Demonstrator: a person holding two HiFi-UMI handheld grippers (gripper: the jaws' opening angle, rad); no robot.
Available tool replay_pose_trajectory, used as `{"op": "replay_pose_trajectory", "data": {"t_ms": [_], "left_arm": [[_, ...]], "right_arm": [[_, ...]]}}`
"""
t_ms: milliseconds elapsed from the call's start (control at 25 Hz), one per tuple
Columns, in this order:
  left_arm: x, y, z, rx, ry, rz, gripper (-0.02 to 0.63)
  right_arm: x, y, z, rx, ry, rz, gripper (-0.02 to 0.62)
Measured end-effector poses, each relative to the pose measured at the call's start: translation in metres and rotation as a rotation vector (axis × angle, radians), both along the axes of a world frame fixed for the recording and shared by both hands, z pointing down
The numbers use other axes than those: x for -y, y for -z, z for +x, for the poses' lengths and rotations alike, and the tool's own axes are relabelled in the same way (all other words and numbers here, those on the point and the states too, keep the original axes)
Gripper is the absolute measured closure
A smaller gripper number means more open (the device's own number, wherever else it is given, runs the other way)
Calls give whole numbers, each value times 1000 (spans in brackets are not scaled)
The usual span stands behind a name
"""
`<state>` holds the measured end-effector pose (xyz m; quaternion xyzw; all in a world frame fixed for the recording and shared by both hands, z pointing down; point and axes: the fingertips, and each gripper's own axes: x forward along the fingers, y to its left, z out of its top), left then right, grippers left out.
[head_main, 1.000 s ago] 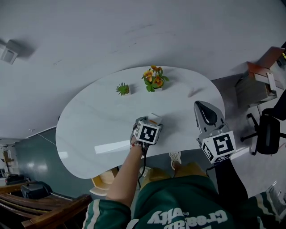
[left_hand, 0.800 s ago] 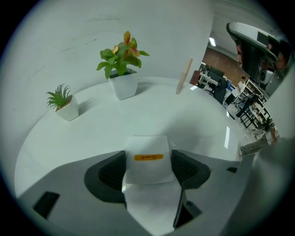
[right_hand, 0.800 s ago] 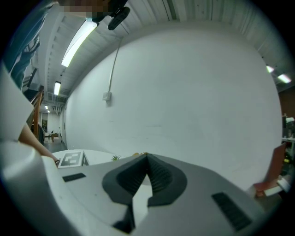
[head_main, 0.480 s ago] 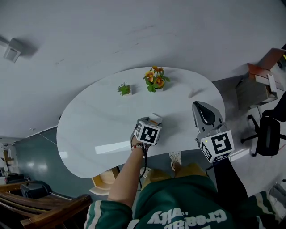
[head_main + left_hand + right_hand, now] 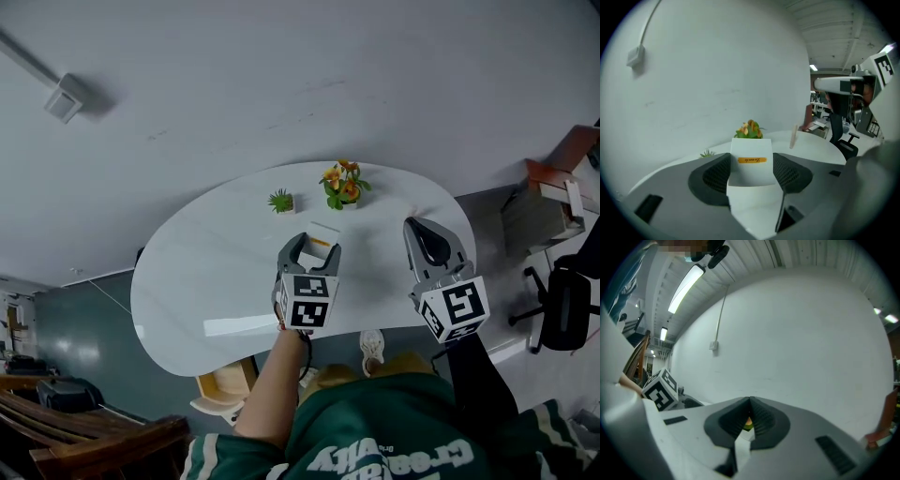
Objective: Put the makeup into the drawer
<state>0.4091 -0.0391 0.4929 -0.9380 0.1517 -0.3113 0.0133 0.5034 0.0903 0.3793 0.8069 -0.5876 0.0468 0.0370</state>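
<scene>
— What is gripped by the left gripper (image 5: pixel 309 247)?
— A white makeup box (image 5: pixel 750 172) with an orange label is clamped between its jaws, which have just been closing on it. The box is held up above the white table (image 5: pixel 202 281), clear of the top.

— And the right gripper (image 5: pixel 750 405)?
— Its jaws are pressed together with nothing between them. It is held over the table's right end.

— What is found around the box?
— Beyond it, nearer the wall (image 5: pixel 281 84), an orange flowering plant (image 5: pixel 344 185) and a small green plant (image 5: pixel 280 201) are set on the table. What looks like an open pale drawer (image 5: pixel 222 386) is seen below the near edge, with the table top lying between it and the box.

— And the room?
— A small box (image 5: pixel 66 97) is fixed to the grey wall. An office chair (image 5: pixel 562 295) is placed at the right, and dark wooden furniture (image 5: pixel 84 436) at the lower left.
</scene>
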Motion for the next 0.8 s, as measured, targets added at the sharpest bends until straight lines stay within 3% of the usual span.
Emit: {"op": "replay_pose_trajectory", "data": {"t_ms": [160,520,800], "left_arm": [[8,49,-5,-115,34,56,322],[12,126,-26,-317,112,67,322],[5,153,-33,-403,114,92,322]], "right_arm": [[9,14,-6,-24,18,20,592],[20,38,-18,-67,53,49,592],[24,44,-25,-82,78,55,592]]}}
